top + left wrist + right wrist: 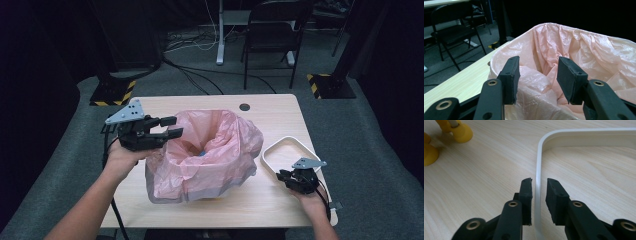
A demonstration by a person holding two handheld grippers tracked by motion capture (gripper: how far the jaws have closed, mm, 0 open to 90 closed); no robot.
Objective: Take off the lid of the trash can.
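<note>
A bin lined with a crumpled pink plastic bag (235,145) stands in the middle of the wooden table (270,112). My left gripper (176,126) hovers at the bin's left rim, open, its jaws level and pointing across the mouth. In the left gripper view the pink bag (579,42) lies beyond and below my left gripper (537,72), with nothing pressed between the pads. A white rounded frame (287,140) lies flat at the table's right. My right gripper (281,175) sits at its near corner. The jaws of my right gripper (539,185) straddle the white frame (586,131), pads slightly clear of it.
Something small and blue (202,152) shows deep inside the bag. Yellow cone-shaped feet (461,132) stand on the table to the left of the frame. A dark cable hole (244,107) marks the table's far edge. A folding chair (275,30) stands beyond the table.
</note>
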